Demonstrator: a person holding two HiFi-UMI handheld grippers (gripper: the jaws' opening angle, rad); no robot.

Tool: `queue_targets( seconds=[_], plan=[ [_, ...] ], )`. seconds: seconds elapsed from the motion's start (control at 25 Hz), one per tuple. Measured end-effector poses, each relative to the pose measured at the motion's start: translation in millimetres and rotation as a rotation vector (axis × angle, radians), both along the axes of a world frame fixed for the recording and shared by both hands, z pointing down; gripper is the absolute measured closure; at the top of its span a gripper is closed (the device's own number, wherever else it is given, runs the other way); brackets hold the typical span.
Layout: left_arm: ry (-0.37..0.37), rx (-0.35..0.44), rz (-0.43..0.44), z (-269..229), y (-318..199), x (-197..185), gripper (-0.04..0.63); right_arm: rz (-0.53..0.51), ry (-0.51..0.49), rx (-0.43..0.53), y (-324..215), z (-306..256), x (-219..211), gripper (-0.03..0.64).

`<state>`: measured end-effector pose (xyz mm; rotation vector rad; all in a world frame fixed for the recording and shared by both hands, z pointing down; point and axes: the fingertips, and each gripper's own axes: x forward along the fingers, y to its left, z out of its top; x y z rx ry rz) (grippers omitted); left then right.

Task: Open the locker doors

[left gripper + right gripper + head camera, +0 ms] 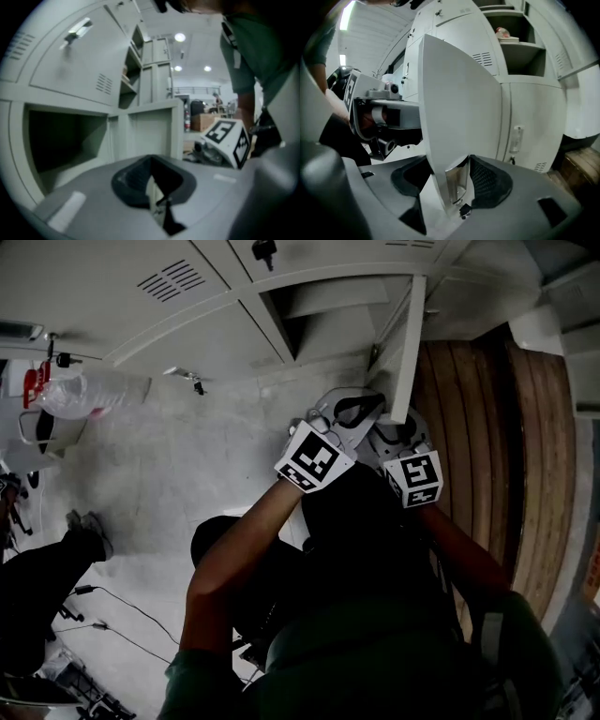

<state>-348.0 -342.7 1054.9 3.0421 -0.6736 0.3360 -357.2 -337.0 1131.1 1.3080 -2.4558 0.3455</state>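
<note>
The grey locker door (410,343) of the bottom row stands swung out, edge-on in the head view, with its dark compartment (61,140) open behind it. In the right gripper view the door (459,112) stands between the jaws of my right gripper (450,183). Its metal latch plate (457,180) is close to the right pad, with a gap on the left side, so the gripper is open. My left gripper (361,401) hovers just left of the door's lower edge, holding nothing I can make out. Its jaws (154,187) look shut.
Closed locker doors (141,296) run along the left, one with a key (265,251) in its lock. A wooden pallet (487,427) lies to the right of the door. A plastic bag (89,395) and a seated person (37,577) are at the left, with cables (122,615) on the floor.
</note>
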Motion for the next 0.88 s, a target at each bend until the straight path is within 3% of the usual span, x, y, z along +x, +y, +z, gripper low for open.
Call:
queue_targets(
  seconds=[0.08,0.28,0.68,0.88],
  plan=[
    [-0.018,0.038,-0.004,-3.8,0.3,3.7,0.595,0.067,0.004,0.008,0.3,-1.5,22.8,0.376],
    [0.067,0.005,-0.209,-5.7,-28.2,-28.4,0.595,0.106,0.0,0.046,0.5,-6.0,51.5,0.425],
    [0.134,0.02,-0.423,-25.5,-65.5,-91.9,0.596,0.261,0.033,0.043,-13.0,-4.3,120.9,0.517],
    [0.181,-0.004,-0.517,-46.2,-80.2,-112.5,0.596,0.245,0.065,-0.002,-5.8,-16.5,133.9,0.474]
  ],
)
